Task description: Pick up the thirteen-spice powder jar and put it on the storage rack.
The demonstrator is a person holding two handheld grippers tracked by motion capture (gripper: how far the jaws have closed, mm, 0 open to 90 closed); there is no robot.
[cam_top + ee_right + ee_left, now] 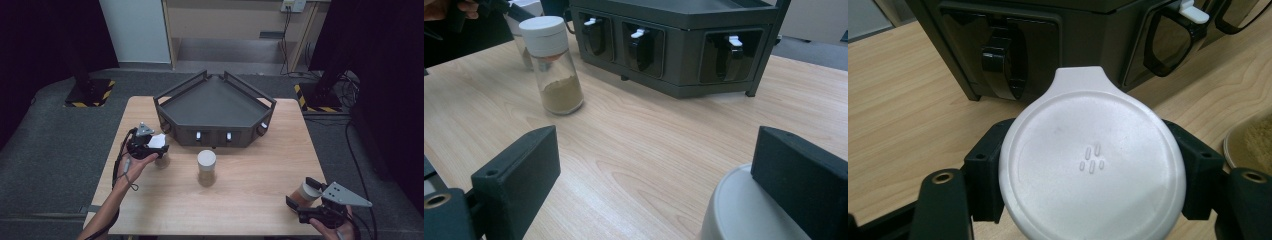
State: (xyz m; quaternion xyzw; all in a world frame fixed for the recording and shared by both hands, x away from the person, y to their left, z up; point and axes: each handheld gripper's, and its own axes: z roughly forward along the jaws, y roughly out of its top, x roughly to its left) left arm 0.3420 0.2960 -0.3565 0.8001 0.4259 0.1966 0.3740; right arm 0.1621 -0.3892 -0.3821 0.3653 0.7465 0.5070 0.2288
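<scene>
Step in hand, by judgement: grasp just made on a spice jar, lift not yet begun. Left tool (156,148) clenched on the white-lidded jar (1092,162) at the left of the surface (250,200), just in front of the dark tray's (215,102) left corner; in the left gripper view both black pads pressed against the sides of the round lid, tab of the lid pointing toward the tray. Jar body under the lid hidden from that view; in the high view apparently standing on the wood, contact not certain. Right tool (303,197) at the near right edge, jaws spread, one on each side of a second jar (744,212); right jaw over the lid rim, left jaw well apart from it, so released, no grip yet. Third jar (206,167), brownish powder inside, upright at mid-surface, untouched, apart from both tools. Tray empty on top, clips along its front wall. Next move, judged: straight lift of the left jar, kept upright, grip held firm on the smooth lid against slipping; clearance needed over the tray's raised rail if headed there. Right tool to centre on its lid before closing.
</scene>
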